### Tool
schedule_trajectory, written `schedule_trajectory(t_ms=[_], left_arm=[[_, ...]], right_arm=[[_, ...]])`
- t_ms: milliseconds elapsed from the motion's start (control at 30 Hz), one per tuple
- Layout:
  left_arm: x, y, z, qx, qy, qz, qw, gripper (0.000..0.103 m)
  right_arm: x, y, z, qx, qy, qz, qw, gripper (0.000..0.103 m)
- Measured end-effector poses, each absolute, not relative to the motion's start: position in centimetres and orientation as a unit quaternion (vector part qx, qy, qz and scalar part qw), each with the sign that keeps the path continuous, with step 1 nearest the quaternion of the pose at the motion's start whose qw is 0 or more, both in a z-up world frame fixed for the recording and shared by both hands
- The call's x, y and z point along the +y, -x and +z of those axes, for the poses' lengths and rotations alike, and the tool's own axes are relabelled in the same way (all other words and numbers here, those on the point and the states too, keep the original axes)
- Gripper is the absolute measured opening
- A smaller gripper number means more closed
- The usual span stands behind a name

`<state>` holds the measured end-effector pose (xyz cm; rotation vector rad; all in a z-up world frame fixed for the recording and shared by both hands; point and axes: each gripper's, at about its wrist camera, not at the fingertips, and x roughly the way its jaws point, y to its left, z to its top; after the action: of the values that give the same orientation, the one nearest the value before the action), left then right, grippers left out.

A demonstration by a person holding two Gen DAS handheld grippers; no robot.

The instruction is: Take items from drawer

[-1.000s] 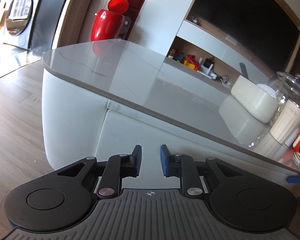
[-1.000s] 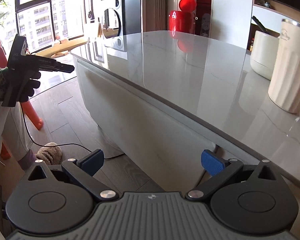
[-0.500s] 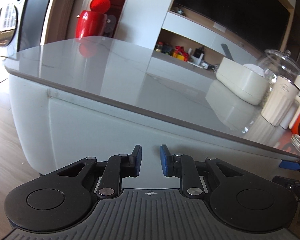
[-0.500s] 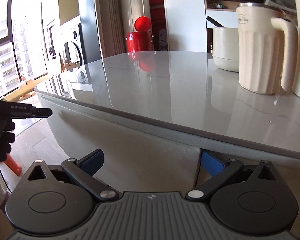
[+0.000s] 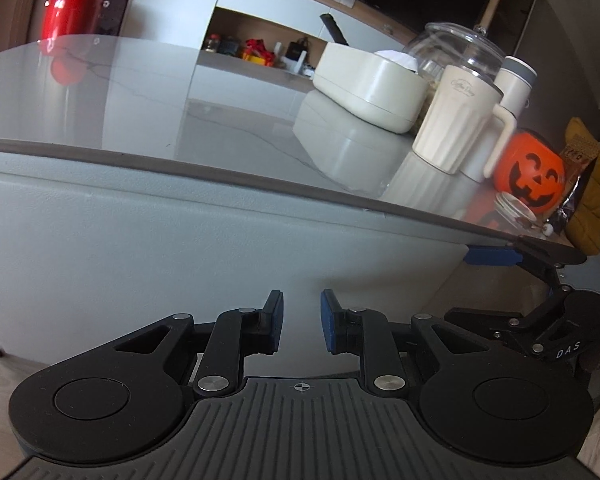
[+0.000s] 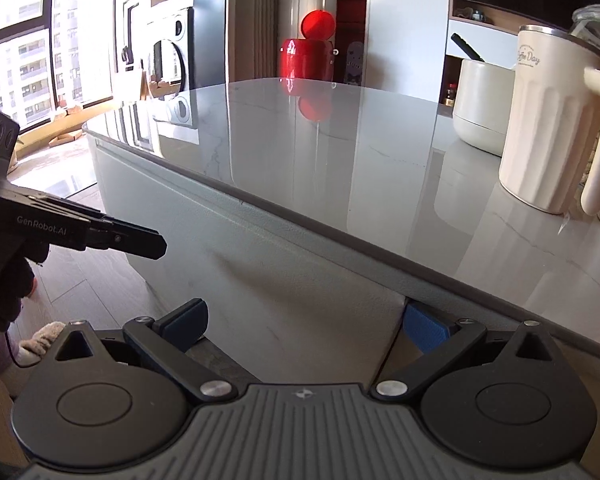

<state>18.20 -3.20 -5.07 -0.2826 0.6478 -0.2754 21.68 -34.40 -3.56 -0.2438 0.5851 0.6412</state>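
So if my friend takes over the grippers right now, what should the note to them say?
Left hand-held gripper: jaws a little apart, nothing between them, facing the pale drawer front below the table edge.
Right hand-held gripper: open wide, empty, one blue pad at the vertical seam in the table front, just under the tabletop.
Job's things: no drawer is open and its items cannot be seen.
The ribbed cream mug and orange pumpkin bucket stand on top.
Done: both grippers brought up to the front.
Left: pull the drawer open, then take the items out.
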Motion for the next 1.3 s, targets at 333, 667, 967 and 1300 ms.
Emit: schedule_trajectory(t_ms=[333,667,967,1300], left_arm=[[0.5,-16.3,-4.7,0.325,0.144,-0.066,0.932,0.022],[11.2,-14.7,-2.5,0.258,0.139,0.063,0.954,0.022],[17.3,-15.1,-1.4,0.220,0.123,0.021,0.968,0.022],[19.5,-14.6,-2.4,0.229,0.169,0.053,0.957,0.022]], right_arm=[[-29.9,-14.2,-4.1,0.221,0.239,0.516,0.792,0.103],[-30.8,-19.8,-0.3,0.247,0.141,0.358,0.890,0.103],[-28.5,-22.7,4.7,0.194,0.026,0.147,0.970,0.103],[-23.2,-27.0,1.4,0.246,0.062,0.078,0.964,0.103]])
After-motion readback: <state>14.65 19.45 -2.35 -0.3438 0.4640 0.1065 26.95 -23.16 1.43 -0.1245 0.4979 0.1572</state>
